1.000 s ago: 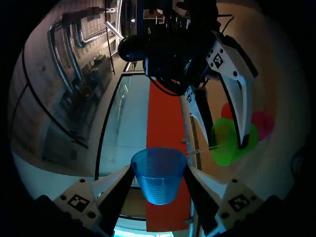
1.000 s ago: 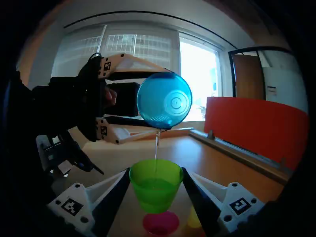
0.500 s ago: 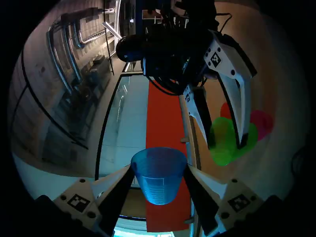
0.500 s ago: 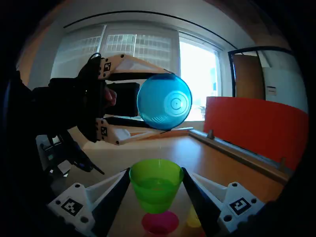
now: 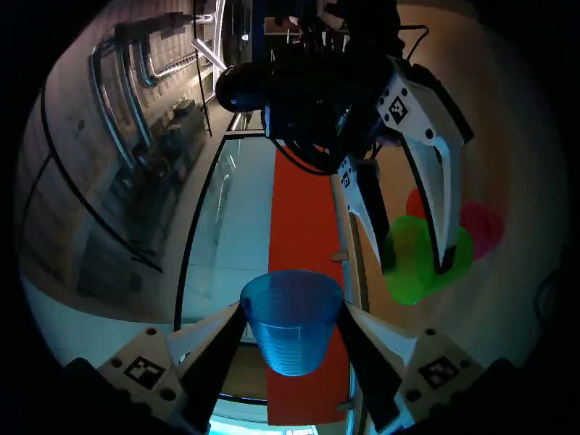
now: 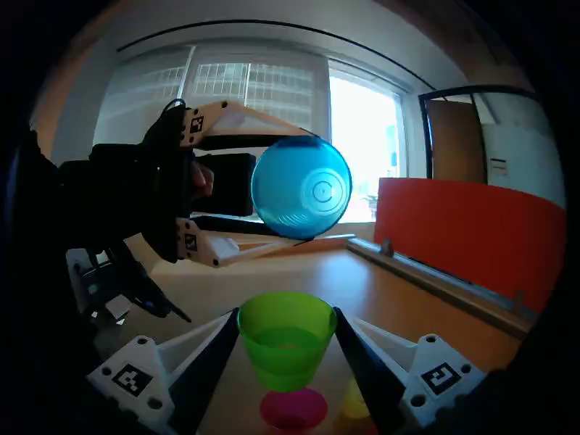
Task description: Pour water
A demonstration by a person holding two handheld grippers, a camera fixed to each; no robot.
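now the left gripper (image 5: 290, 313) pinches the tipped blue cup (image 6: 301, 187) above the part-filled green cup (image 6: 286, 339) clamped in the right gripper (image 6: 286, 317), so any drips could miss its rim if either hand drifts.

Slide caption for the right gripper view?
Tipped blue cup in the left tongs above the part-filled green cup held by the right tongs; no water falling.

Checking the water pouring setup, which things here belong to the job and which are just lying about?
Job: blue cup, in left gripper; green cup, in right gripper.
Lying about: pink cup; yellow cup; red panel.
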